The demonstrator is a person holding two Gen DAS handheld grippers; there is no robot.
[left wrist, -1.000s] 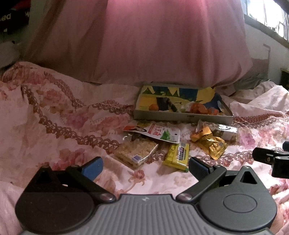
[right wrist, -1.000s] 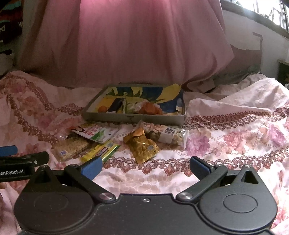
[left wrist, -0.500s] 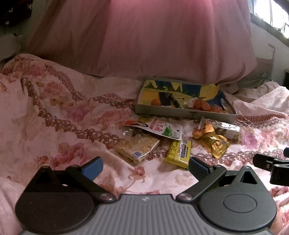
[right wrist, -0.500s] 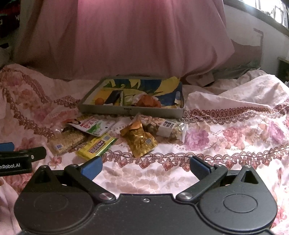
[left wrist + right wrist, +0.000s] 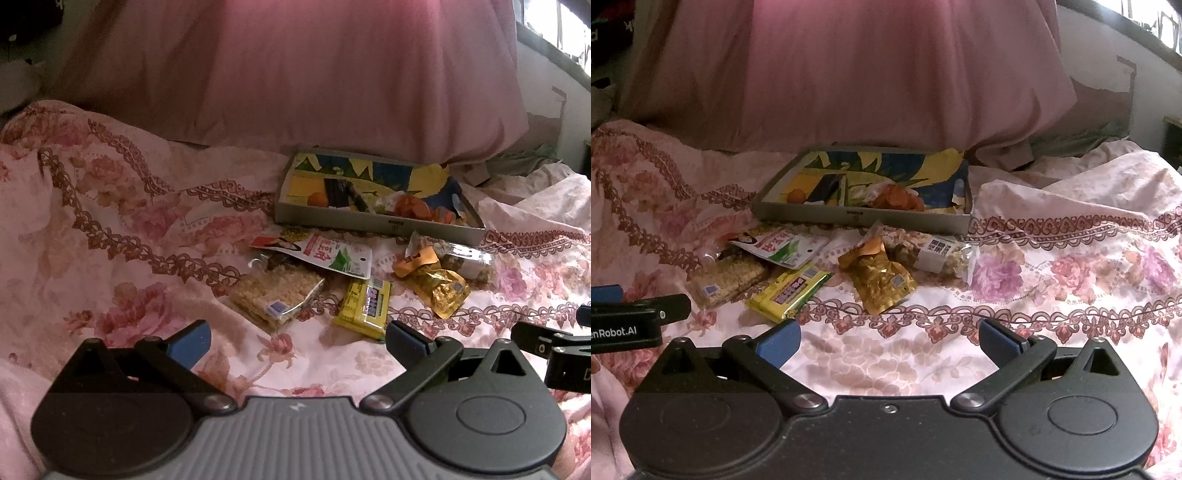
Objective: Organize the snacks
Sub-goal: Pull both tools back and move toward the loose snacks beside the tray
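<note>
I have both claws low over the floral bedspread [image 5: 1052,236], and neither holds anything. My left gripper [image 5: 295,341] has its blue-tipped fingers spread wide, empty air between them; my right gripper [image 5: 888,341] is spread just as wide and also empty.

The snacks lie in a loose cluster on the bedspread ahead of me, just in front of a shallow grey tray [image 5: 376,221] with a bright yellow-and-blue printed lining. Nearest my left claw is a clear pack of pale crispy rice cake [image 5: 273,291] with a small blue label. Partly overlapping its far end is a flat white pouch [image 5: 325,254] with red and green print. Beside the rice cake lies a yellow packet [image 5: 365,304] with a purple label, tilted on the cloth. To its right is a crinkled gold foil pouch [image 5: 881,282] with an orange top, and behind that a clear bag of nuts [image 5: 938,254] with a white label, lying close to the tray's front wall.

Inside the tray I can make out an orange wrapped snack [image 5: 897,197] and a dark packet [image 5: 825,188]; the rest is too jumbled to tell.
</note>
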